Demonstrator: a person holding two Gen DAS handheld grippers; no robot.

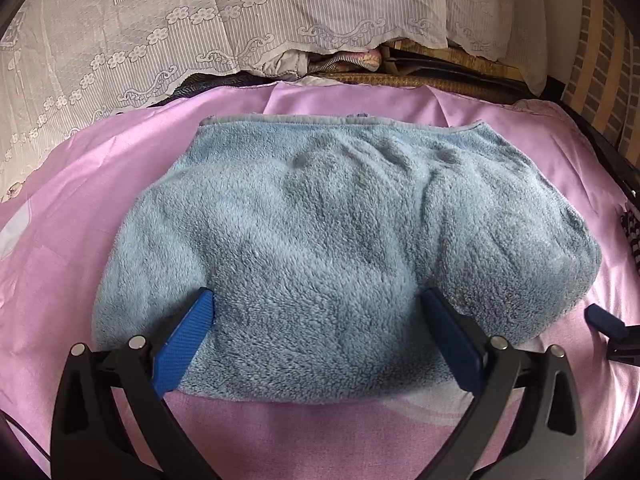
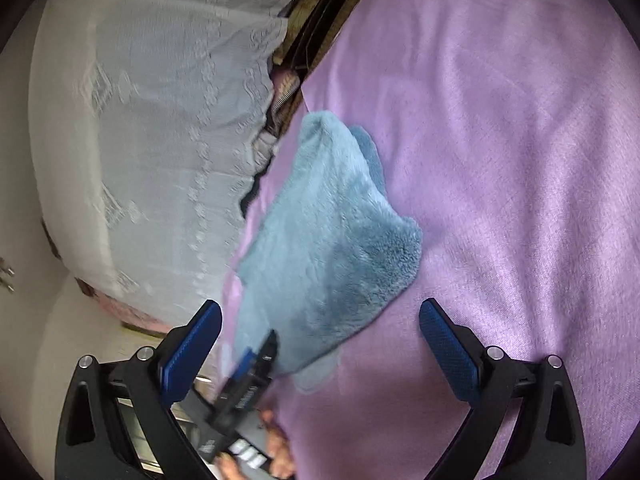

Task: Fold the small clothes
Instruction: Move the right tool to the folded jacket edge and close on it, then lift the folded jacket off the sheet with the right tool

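A fluffy light-blue garment (image 1: 320,220) lies folded on the pink sheet (image 1: 72,208), its hemmed edge at the far side. My left gripper (image 1: 318,296) is open, its blue pads (image 1: 184,344) spread wide and resting against the garment's near part. At the right edge of this view, one blue-padded finger of the right gripper (image 1: 604,320) hovers over the sheet beside the garment. The right wrist view is tilted and blurred. There the garment (image 2: 332,240) lies ahead of my open right gripper (image 2: 320,307), which holds nothing. The left gripper (image 2: 256,360) sits at the garment's near edge.
A white lace cover (image 1: 160,32) drapes over a pile behind the sheet, with a woven mat (image 1: 400,78) beneath. A black-and-white striped item (image 1: 632,236) lies at the right edge. A person's hand (image 2: 280,452) holds the left gripper. Pink sheet (image 2: 520,160) spreads to the right.
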